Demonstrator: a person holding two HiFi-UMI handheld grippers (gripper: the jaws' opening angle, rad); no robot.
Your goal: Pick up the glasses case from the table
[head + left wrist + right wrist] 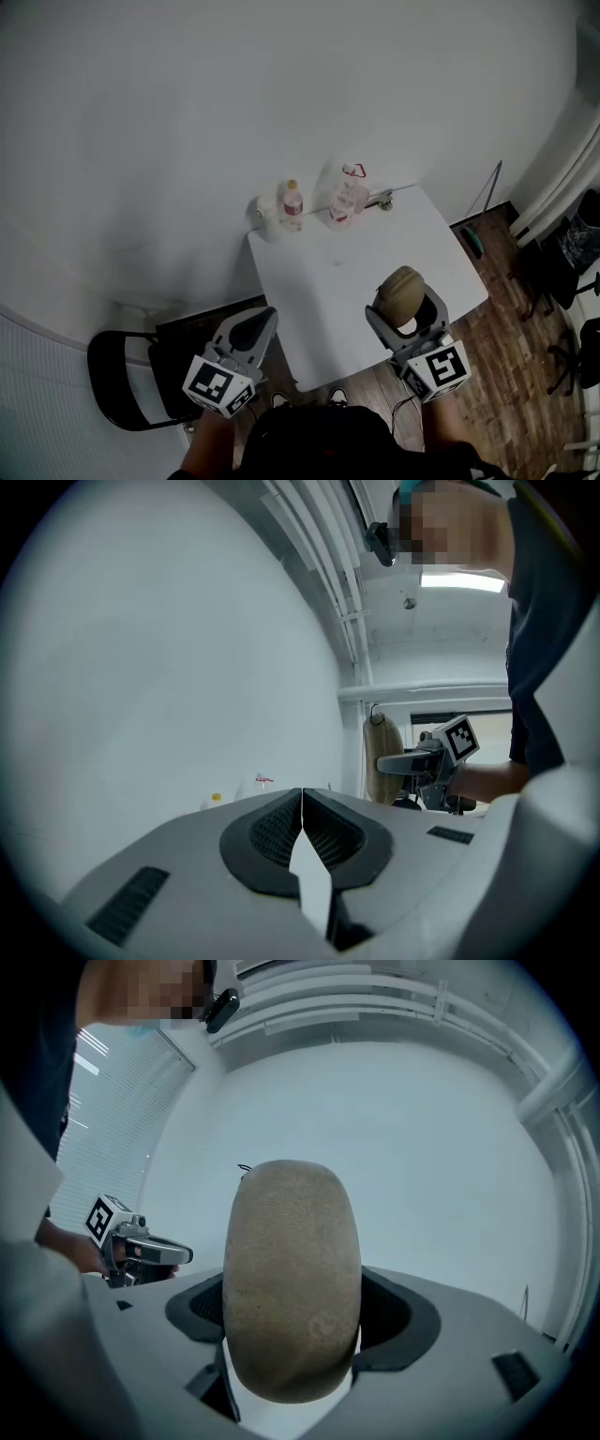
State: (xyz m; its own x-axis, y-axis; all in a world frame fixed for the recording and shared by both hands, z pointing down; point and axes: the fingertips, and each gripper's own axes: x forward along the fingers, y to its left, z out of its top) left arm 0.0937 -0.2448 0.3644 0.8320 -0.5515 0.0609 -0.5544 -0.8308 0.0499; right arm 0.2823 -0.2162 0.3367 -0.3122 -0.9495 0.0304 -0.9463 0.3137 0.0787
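Well left of the loaded right gripper, the left gripper (pixel 302 792) hangs idle off the near left corner of the white table (pixel 309 281). Its dark ribbed pads are pressed together with nothing between them. Below and left of it, a black chair (pixel 117 380) stands on the floor.

Ahead of both grippers, at the table's far edge, stands a small group of bottles (pixel 292 204). They are well apart from either tool and play no part in the job.

To the right, the right gripper (pixel 407 312) is clamped on the tan glasses case (pixel 401 292). The jaws stand moderately wide, held apart by the body of the case, and grip its lower end on both flanks. The rounded upper end rises beyond the fingertips. In the right gripper view the case stands upright and fills the gap between the pads, with bare wall behind it.

The pick-up looks essentially done. The case appears to be off the table and carried over its near right part, though no view shows the underside clearly. The likely next need is a steady squeeze and a level hold, since the smooth, rounded shell could twist or slip out of a low grip.
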